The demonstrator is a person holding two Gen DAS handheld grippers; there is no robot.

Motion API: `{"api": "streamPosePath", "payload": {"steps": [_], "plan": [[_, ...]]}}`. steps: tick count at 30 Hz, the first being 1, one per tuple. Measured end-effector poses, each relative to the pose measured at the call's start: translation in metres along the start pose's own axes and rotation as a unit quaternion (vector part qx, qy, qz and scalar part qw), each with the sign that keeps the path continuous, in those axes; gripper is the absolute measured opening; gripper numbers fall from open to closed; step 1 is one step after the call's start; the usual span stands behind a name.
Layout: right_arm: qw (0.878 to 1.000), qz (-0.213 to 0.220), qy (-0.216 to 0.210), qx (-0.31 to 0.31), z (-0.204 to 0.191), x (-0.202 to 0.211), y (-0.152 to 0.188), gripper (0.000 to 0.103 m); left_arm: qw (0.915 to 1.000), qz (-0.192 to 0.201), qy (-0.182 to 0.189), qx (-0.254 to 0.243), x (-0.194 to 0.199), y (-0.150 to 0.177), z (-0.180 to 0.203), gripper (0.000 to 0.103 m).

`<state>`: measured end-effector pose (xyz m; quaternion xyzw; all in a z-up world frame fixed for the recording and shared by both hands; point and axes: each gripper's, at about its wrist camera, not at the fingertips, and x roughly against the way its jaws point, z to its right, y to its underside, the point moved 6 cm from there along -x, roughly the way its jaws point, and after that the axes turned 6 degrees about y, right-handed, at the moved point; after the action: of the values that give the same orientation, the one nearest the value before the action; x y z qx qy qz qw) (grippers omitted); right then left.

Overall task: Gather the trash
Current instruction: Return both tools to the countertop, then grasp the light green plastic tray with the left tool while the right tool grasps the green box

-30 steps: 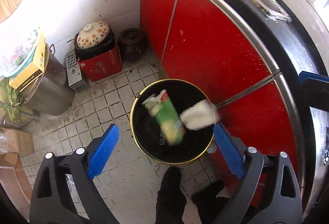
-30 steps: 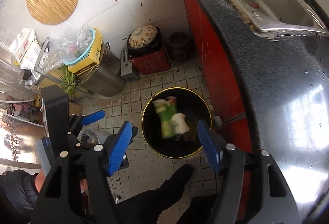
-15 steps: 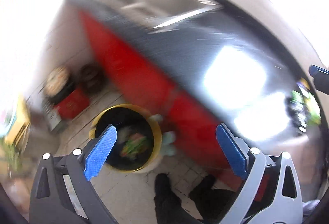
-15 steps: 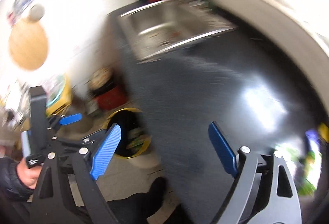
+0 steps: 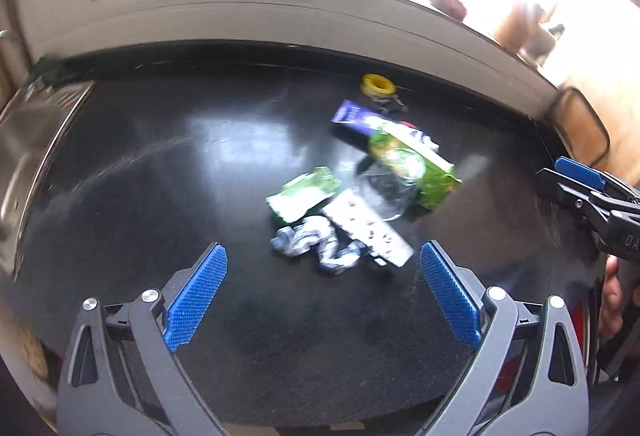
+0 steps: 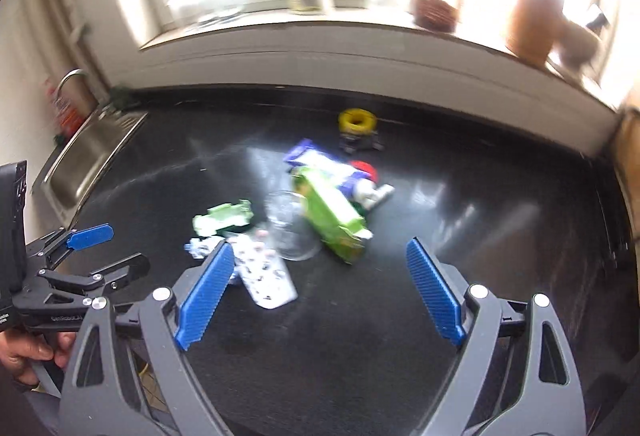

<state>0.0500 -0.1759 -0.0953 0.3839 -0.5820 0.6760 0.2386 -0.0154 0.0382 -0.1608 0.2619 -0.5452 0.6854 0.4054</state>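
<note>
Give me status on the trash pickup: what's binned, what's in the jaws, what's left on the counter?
Binned: the now views don't show the bin, so cannot tell. In hand: nothing; left gripper and right gripper both have jaws open and empty. Left on the counter: crumpled wrapper, blister pack, green packet, glass, green carton.

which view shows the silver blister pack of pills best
The right wrist view: the silver blister pack of pills lies near and broadside, its pill bubbles distinct, though that gripper's left blue finger pad covers one corner. The left wrist view shows the pack whole but blurrier.
</note>
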Motion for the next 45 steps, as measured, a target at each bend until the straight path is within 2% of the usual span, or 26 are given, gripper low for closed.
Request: {"api": "streamPosePath", "payload": {"steps": [4, 7, 10, 13, 16, 18, 21, 23, 25, 28, 30, 36, 37, 38, 40, 41, 42, 43, 44, 45], "plan": [[0.999, -0.001, 0.012, -0.03, 0.032, -0.003, 0.009, 0.085, 0.9995, -0.012, 0.005, -0.028, -0.018, -0.009, 0.022, 0.095], [1.0, -0.001, 0.009, -0.029, 0.032, -0.007, 0.005, 0.085, 0.9994, -0.02, 0.0, -0.027, -0.03, -0.017, 0.022, 0.095], [1.0, -0.001, 0.001, -0.017, 0.029, -0.015, -0.003, 0.085, 0.9994, -0.025, -0.008, -0.022, -0.039, -0.019, 0.016, 0.095], [1.0, -0.007, -0.011, -0.004, 0.027, -0.026, -0.009, 0.085, 0.9986, -0.029, -0.034, -0.03, -0.048, -0.019, 0.002, 0.095], [1.0, -0.024, -0.011, 0.015, 0.025, -0.046, -0.009, 0.085, 0.9972, -0.041, -0.056, -0.029, -0.062, -0.018, -0.019, 0.095], [0.999, -0.039, -0.006, 0.033, 0.023, -0.064, -0.006, 0.085, 0.9971, -0.035, -0.063, -0.026, -0.074, -0.022, -0.033, 0.095], [0.996, -0.07, -0.016, 0.049, 0.021, -0.092, -0.001, 0.085, 0.9951, -0.066, -0.06, -0.042, -0.109, -0.027, -0.045, 0.095], [0.994, -0.089, -0.021, 0.058, 0.019, -0.108, 0.001, 0.085, 0.9908, -0.092, -0.067, -0.072, -0.129, -0.029, -0.05, 0.094], [0.992, -0.102, -0.028, 0.066, 0.017, -0.121, 0.003, 0.084, 0.9869, -0.112, -0.06, -0.1, -0.143, -0.033, -0.053, 0.094], [0.989, -0.12, -0.037, 0.08, 0.013, -0.138, 0.006, 0.079, 0.9809, -0.135, -0.044, -0.133, -0.156, -0.038, -0.057, 0.094], [0.987, -0.129, -0.04, 0.086, 0.012, -0.147, 0.007, 0.074, 0.9747, -0.149, -0.053, -0.158, -0.166, -0.038, -0.06, 0.095], [0.982, -0.153, -0.052, 0.098, 0.004, -0.173, 0.007, 0.061, 0.9799, -0.13, -0.033, -0.148, -0.177, -0.049, -0.06, 0.095], [0.981, -0.155, -0.056, 0.103, 0.001, -0.176, 0.006, 0.055, 0.9802, -0.126, -0.033, -0.149, -0.178, -0.051, -0.058, 0.095], [0.98, -0.158, -0.06, 0.105, -0.001, -0.177, 0.006, 0.053, 0.981, -0.121, -0.033, -0.148, -0.178, -0.052, -0.057, 0.093], [0.98, -0.153, -0.061, 0.116, -0.005, -0.178, 0.003, 0.049, 0.9821, -0.112, -0.033, -0.148, -0.177, -0.055, -0.052, 0.081], [0.98, -0.147, -0.061, 0.121, -0.007, -0.175, 0.002, 0.044, 0.9821, -0.108, -0.031, -0.151, -0.175, -0.056, -0.05, 0.068], [0.98, -0.142, -0.061, 0.126, -0.008, -0.172, 0.0, 0.026, 0.9821, -0.106, -0.032, -0.153, -0.174, -0.057, -0.044, 0.052], [0.979, -0.145, -0.058, 0.128, -0.01, -0.172, 0.0, 0.018, 0.9819, -0.106, -0.034, -0.154, -0.173, -0.057, -0.042, 0.042], [0.98, -0.146, -0.056, 0.125, -0.009, -0.171, 0.0, 0.013, 0.9818, -0.106, -0.037, -0.153, -0.172, -0.058, -0.041, 0.033], [0.98, -0.145, -0.06, 0.122, -0.009, -0.169, -0.001, 0.013, 0.9822, -0.111, -0.039, -0.146, -0.17, -0.058, -0.042, 0.033]]}}
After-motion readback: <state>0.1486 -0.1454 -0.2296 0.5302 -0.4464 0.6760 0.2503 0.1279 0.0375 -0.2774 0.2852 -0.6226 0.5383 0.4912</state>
